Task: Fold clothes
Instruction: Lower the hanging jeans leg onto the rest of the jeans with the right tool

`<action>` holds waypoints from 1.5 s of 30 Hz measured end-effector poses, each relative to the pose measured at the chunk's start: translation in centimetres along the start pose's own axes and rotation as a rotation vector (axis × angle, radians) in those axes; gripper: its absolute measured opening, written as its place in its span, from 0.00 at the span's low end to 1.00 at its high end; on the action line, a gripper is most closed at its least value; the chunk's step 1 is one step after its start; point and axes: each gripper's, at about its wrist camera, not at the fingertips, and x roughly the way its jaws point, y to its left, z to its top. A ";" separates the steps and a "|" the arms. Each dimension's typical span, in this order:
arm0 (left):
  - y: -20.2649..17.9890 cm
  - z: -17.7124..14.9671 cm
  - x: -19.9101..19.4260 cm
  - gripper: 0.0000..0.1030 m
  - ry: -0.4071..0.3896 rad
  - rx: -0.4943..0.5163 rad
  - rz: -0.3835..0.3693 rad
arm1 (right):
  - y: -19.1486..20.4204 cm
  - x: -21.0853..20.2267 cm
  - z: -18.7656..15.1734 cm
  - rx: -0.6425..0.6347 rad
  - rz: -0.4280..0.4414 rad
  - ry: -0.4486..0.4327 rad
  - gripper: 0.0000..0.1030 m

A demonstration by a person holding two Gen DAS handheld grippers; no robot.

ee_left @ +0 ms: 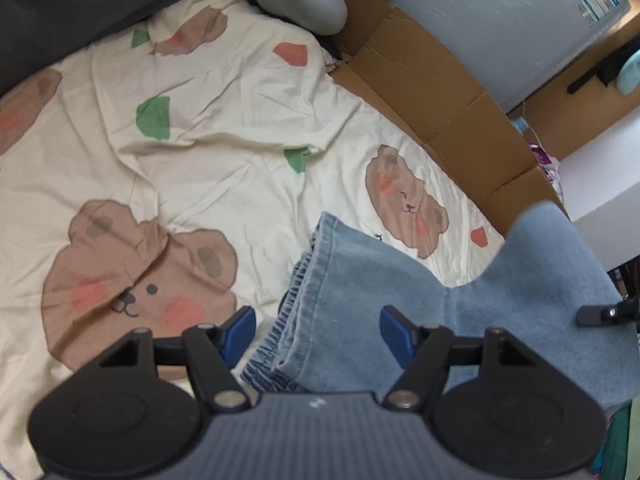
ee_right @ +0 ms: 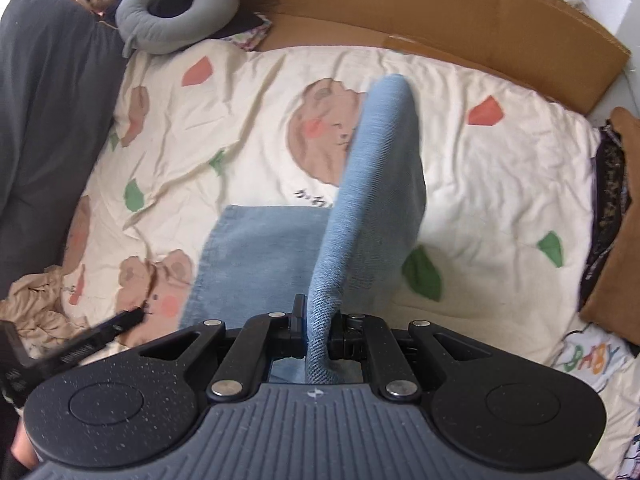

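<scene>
Light blue denim shorts [ee_left: 360, 304] with a gathered elastic waistband lie on a cream bedspread [ee_left: 224, 168] printed with brown bears. My left gripper [ee_left: 318, 330] is open just above the waistband end, its blue fingertips [ee_left: 240, 330] apart on either side of the cloth. In the right wrist view my right gripper [ee_right: 318, 330] is shut on a fold of the denim shorts [ee_right: 372, 184], which rises as a lifted flap away from it. The other part of the shorts lies flat to its left. The left gripper's black tip [ee_right: 120, 326] shows at lower left.
Flattened cardboard [ee_right: 440, 12] runs along the bed's far edge. A grey neck pillow [ee_right: 176, 16] and a dark grey cushion [ee_right: 44, 120] sit at the head. A crumpled beige garment [ee_right: 36, 308] lies at lower left, a brown pillow [ee_right: 616, 240] at right.
</scene>
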 end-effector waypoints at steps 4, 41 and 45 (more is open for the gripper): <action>0.9 -0.7 0.6 0.69 -0.008 -0.019 -0.038 | 1.9 0.6 -0.1 0.007 0.023 -0.014 0.06; 8.1 -5.1 1.0 0.57 -0.205 -0.274 -0.115 | 15.1 16.3 -5.4 -0.237 -0.031 0.035 0.06; 7.9 -4.8 1.2 0.57 -0.204 -0.257 -0.126 | 15.9 17.1 -6.1 -0.275 0.003 0.098 0.18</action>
